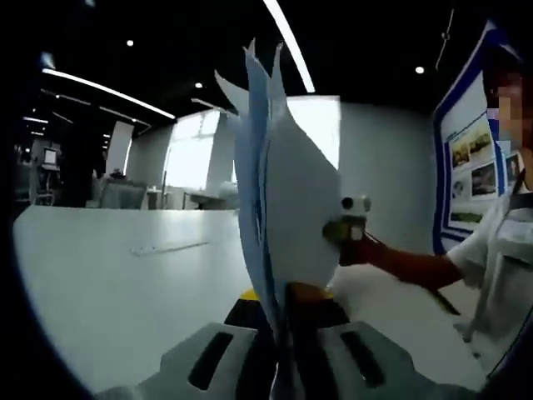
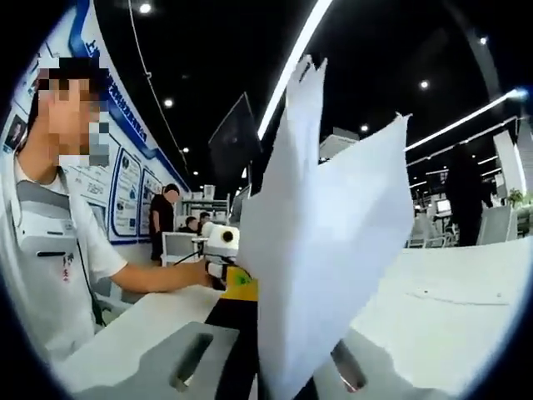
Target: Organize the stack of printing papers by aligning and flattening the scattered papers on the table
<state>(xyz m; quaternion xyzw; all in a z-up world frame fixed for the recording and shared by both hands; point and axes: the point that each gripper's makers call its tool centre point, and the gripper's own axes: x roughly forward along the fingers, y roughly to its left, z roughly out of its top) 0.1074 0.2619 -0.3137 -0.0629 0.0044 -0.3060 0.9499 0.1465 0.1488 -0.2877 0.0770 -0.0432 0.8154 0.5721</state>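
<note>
A stack of white printing papers stands upright off the white table, seen edge-on, with its top sheets fanned apart. My left gripper is shut on its lower edge. The right gripper grips the stack's far side, held by a person's hand. In the right gripper view the same papers rise broad and slightly bent, and my right gripper is shut on their bottom edge. The left gripper, with a yellow part, holds the opposite edge.
A single loose sheet lies flat on the table, also the loose sheet further out. The person stands close beside the table. Poster boards line the wall; desks and other people are in the background.
</note>
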